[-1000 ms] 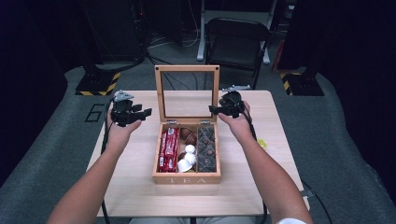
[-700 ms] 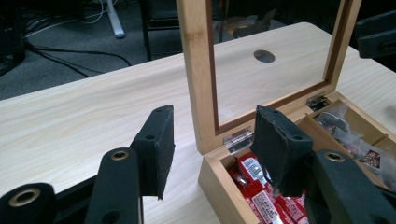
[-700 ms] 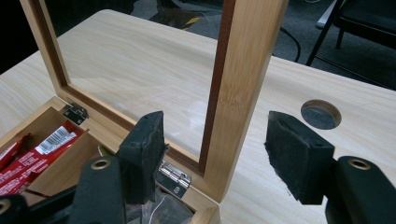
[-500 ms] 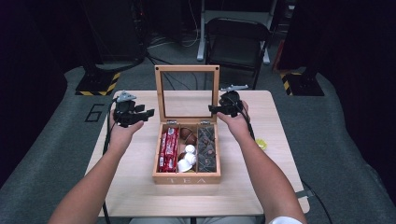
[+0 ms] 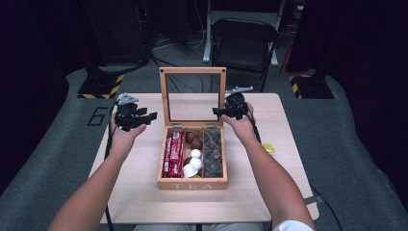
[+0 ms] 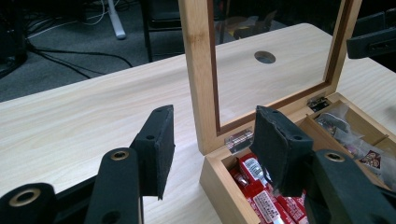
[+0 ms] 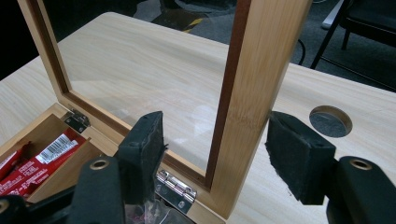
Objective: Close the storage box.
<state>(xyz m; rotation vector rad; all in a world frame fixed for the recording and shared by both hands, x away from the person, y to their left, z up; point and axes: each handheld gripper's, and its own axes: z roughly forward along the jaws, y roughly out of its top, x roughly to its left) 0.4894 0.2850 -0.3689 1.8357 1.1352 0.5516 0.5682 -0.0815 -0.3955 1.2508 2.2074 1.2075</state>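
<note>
An open wooden tea box (image 5: 192, 184) sits mid-table, its glass-paned lid (image 5: 192, 71) standing upright. Inside lie red packets (image 5: 172, 154), white pods (image 5: 193, 161) and dark packets (image 5: 212, 151). My right gripper (image 5: 222, 111) is at the lid's right edge. In the right gripper view its jaws (image 7: 217, 126) straddle the lid's right frame post (image 7: 252, 84), open, with gaps beside both pads. My left gripper (image 5: 144, 118) hovers left of the box, open. In the left gripper view (image 6: 215, 121) it points at the lid's left post (image 6: 198, 70), with nothing held.
The light wooden table (image 5: 144, 192) has a round cable hole (image 7: 330, 121) behind the lid. A small yellow object (image 5: 268, 148) lies on the table right of the box. A dark chair (image 5: 245, 45) stands beyond the far edge.
The right gripper has shifted slightly at the lid's right edge. The left gripper, the lid and the box stand as before.
</note>
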